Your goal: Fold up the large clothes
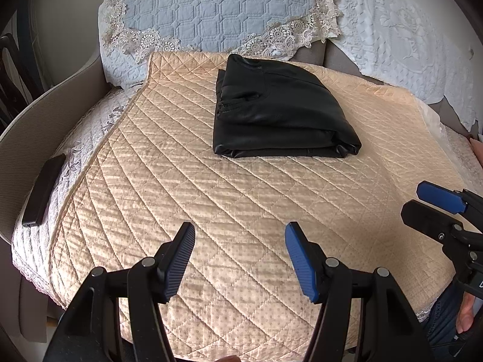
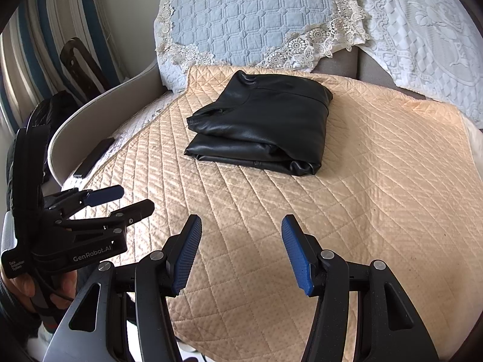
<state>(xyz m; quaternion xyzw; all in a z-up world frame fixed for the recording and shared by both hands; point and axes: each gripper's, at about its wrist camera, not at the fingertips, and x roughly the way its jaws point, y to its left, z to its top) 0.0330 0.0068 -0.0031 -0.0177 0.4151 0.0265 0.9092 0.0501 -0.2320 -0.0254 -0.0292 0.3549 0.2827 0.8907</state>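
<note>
Black leather garment [image 1: 277, 111], one only, folded into a compact stack, lying toward the back of one peach quilted cover [image 1: 211, 211] on the sofa seat. Two grippers, both well short of the garment and apart from it: left gripper [image 1: 240, 261] jaws spread, nothing between them; right gripper [image 2: 241, 255] jaws spread, also empty. One blue quilted lace-edged cushion cover [image 1: 217, 9] behind. One dark phone [image 1: 43, 191] lies by the left armrest, on the white lace cover.

home living room | sofa [image 1: 45, 126] | quilted cover [image 1: 211, 211] | lace-trimmed cushion [image 1: 217, 9]
</note>
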